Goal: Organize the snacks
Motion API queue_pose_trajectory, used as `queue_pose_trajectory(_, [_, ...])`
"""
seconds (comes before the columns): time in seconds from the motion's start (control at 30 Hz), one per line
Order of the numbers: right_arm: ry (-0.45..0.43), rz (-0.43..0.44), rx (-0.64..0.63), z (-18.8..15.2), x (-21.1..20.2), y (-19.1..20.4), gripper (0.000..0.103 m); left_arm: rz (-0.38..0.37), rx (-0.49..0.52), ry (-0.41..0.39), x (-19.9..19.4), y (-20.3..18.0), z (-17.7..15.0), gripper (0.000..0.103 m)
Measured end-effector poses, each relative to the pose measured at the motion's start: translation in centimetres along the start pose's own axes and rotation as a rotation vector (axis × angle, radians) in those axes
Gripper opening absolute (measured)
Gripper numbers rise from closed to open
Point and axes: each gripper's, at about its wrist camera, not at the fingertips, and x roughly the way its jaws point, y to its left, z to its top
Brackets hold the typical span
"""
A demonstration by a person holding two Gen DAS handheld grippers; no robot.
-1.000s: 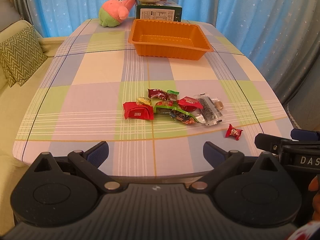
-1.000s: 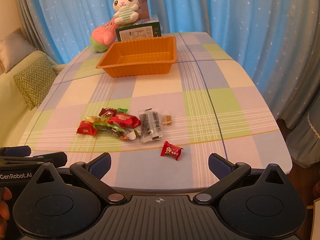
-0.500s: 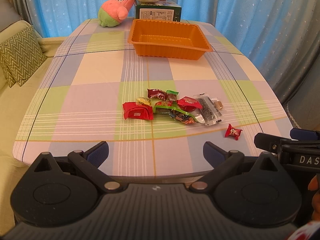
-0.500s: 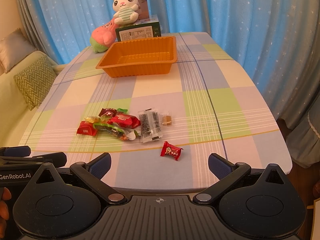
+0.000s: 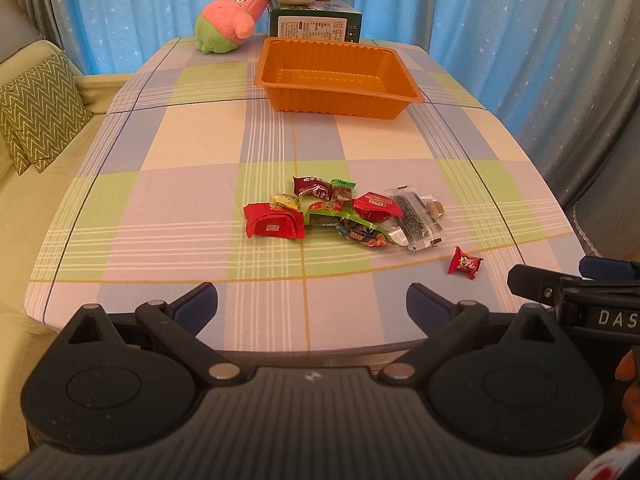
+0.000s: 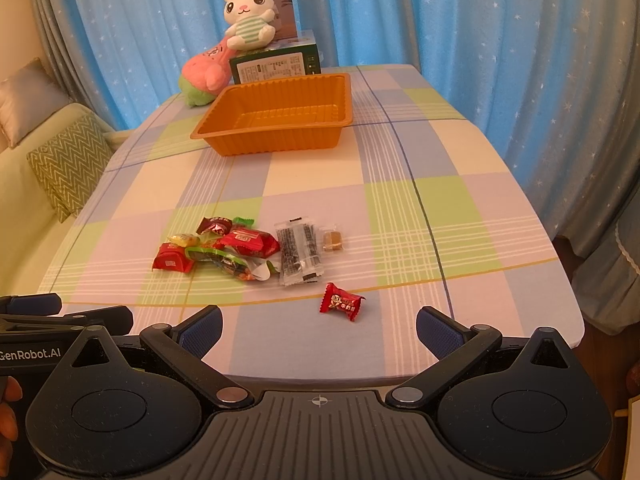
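Note:
A pile of wrapped snacks [image 5: 340, 216] lies mid-table; it also shows in the right wrist view [image 6: 240, 246]. One red candy [image 5: 465, 262] lies apart near the front edge, also in the right wrist view [image 6: 342, 302]. An empty orange tray [image 5: 338, 78] stands at the far end, also in the right wrist view [image 6: 276, 114]. My left gripper [image 5: 312, 306] is open and empty at the table's near edge. My right gripper [image 6: 319, 324] is open and empty just short of the red candy. Each gripper shows at the side of the other's view.
A green box [image 5: 316, 26] with a white plush rabbit [image 6: 248, 20] on it and a pink plush [image 5: 230, 22] stand behind the tray. A sofa with a zigzag cushion [image 5: 38, 116] is left of the checked table [image 5: 192, 140]. Blue curtains hang around.
The left wrist view has shifted very slightly. The snacks and both grippers stay where they were.

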Motion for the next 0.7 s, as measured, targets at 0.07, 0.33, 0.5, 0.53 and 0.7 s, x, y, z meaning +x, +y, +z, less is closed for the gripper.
queue_pose_trajectory(0.07, [0.000, 0.000, 0.000, 0.0, 0.0, 0.0, 0.103, 0.000, 0.000, 0.000, 0.0, 0.0, 0.0, 0.100])
queue_pose_trajectory(0.33, [-0.001, 0.001, 0.001, -0.1, 0.1, -0.2, 0.103, 0.000, 0.001, -0.001, 0.0, 0.0, 0.0, 0.100])
queue_pose_trajectory(0.5, [-0.010, 0.006, -0.004, -0.2, 0.5, -0.9, 0.103, -0.012, -0.005, 0.004, 0.3, 0.0, -0.3, 0.100])
queue_pose_trajectory(0.53, [-0.010, 0.007, -0.008, -0.3, 0.6, -1.0, 0.103, -0.015, -0.007, 0.007, 0.5, 0.0, -0.3, 0.100])
queue_pose_trajectory(0.7, [-0.016, -0.004, -0.066, -0.6, 1.9, -1.5, 0.103, -0.030, -0.015, 0.025, 1.7, 0.5, -0.2, 0.098])
